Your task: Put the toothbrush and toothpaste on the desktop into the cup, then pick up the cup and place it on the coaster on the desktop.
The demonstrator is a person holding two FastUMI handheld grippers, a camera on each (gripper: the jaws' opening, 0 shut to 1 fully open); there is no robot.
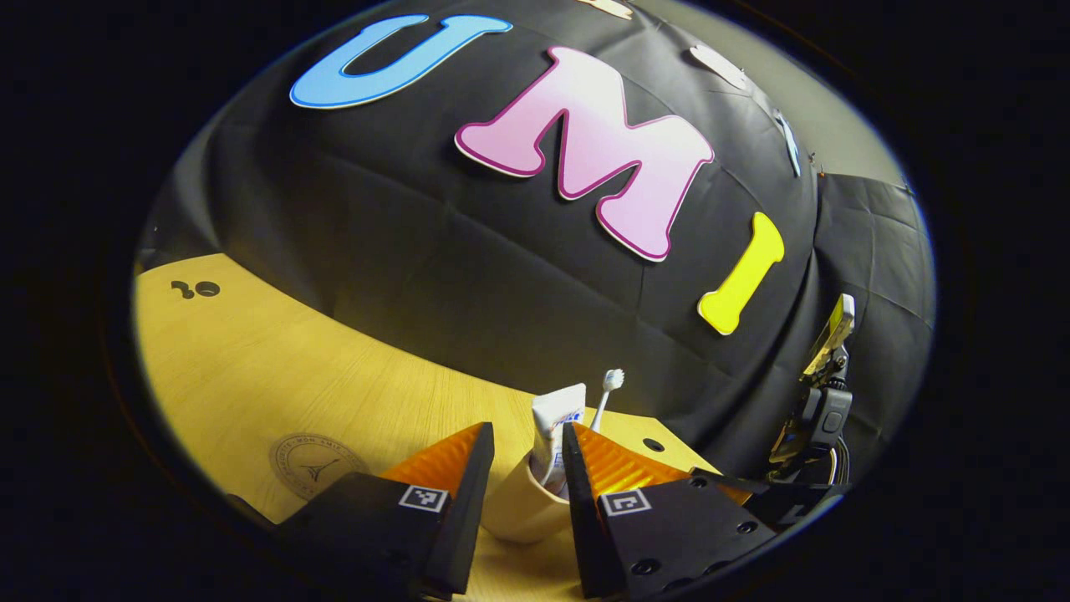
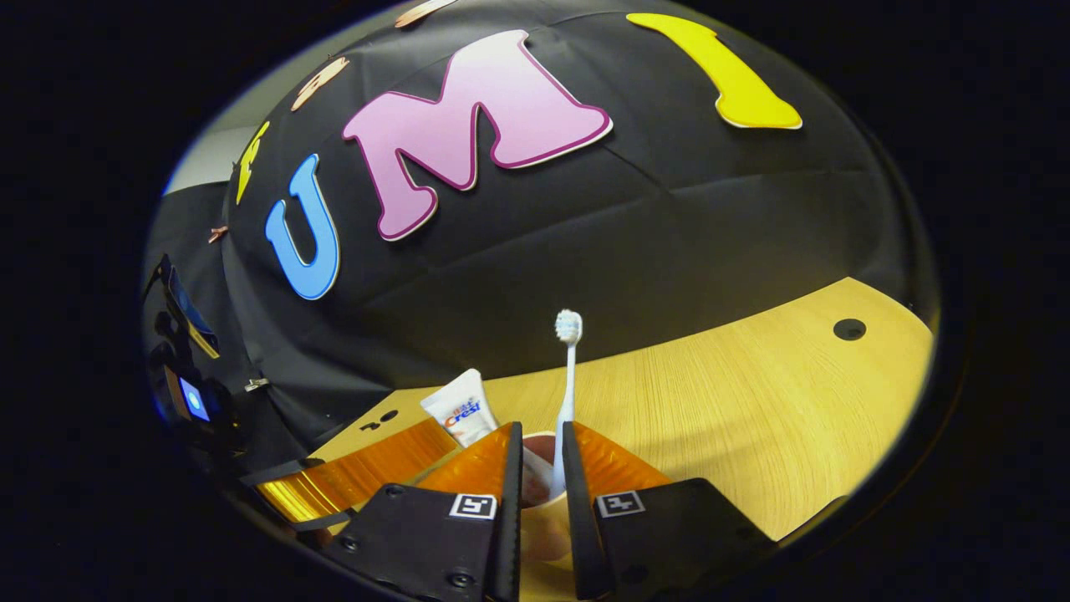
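Three light things are judged easy to tip: the stiff cup [image 1: 522,510], standing on the worktop [image 1: 276,368] between the half-open left claw [image 1: 528,456], best gripped at mid-wall, the soft toothpaste [image 1: 556,418] upright inside, and the toothbrush [image 2: 567,393], bristles up, between the narrowly parted right claw [image 2: 542,460], contact not discernible.

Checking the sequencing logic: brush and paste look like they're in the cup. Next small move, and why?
Probably open the right gripper and draw it back: its fingers sit close on the toothbrush, which already stands in the cup beside the toothpaste. The left gripper straddles the cup, and the coaster lies bare.
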